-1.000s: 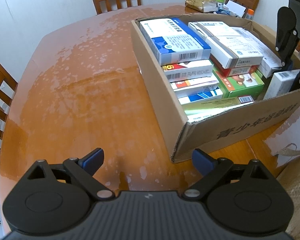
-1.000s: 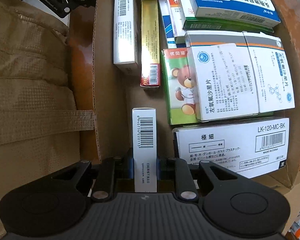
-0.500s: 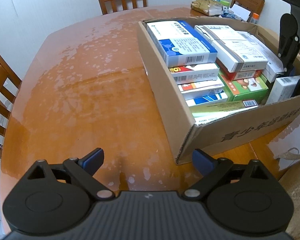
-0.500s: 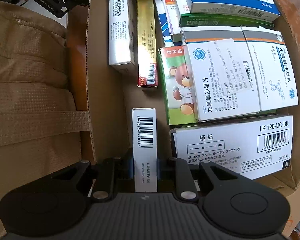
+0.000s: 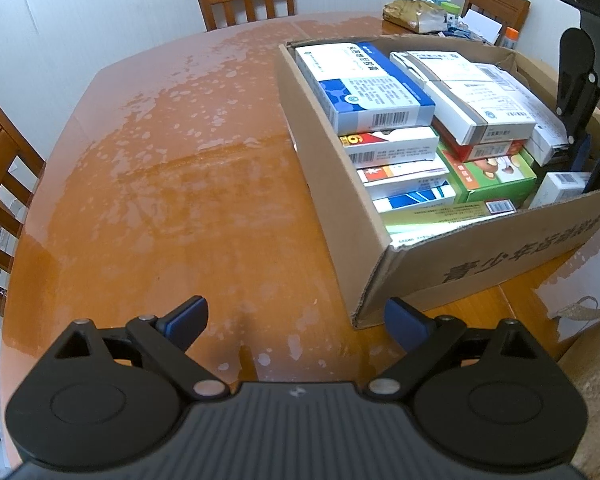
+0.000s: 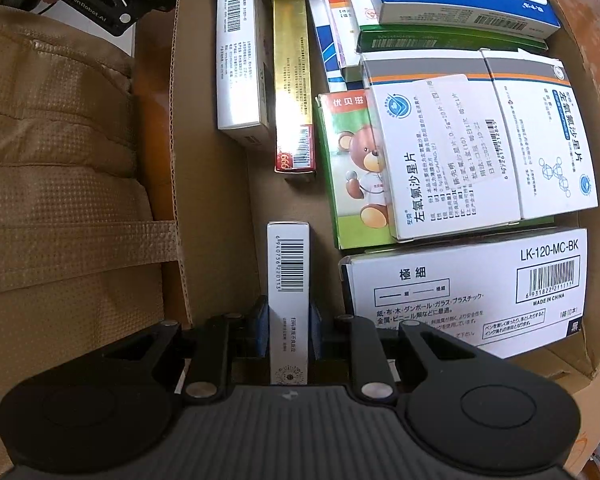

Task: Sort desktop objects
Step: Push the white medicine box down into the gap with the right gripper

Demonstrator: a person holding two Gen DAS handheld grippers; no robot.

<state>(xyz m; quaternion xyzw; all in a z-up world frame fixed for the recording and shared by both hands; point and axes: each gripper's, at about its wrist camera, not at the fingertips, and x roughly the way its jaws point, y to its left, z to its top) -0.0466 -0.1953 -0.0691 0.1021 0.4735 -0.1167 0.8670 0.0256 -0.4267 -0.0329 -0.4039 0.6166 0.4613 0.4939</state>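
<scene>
Over the cardboard box [image 6: 216, 216], the right gripper [image 6: 288, 334] points almost straight down with its blue pads clamped on the two sides of a narrow white box [image 6: 288, 280], barcode face up, which stands on edge in the bare strip along the box's wall at about seven o'clock in the right wrist view. At three o'clock of it lies a white carton marked LK-120-MC-BK [image 6: 464, 288]; at one o'clock, a green bear-printed box [image 6: 350, 160] under two white medicine boxes [image 6: 448, 156]. Toward twelve o'clock lie a gold box [image 6: 292, 80] and a long white box [image 6: 238, 60]. Above the wooden table [image 5: 160, 184], the left gripper [image 5: 296, 320] hangs with jaws wide apart, holding nothing, the cardboard box at its two o'clock.
</scene>
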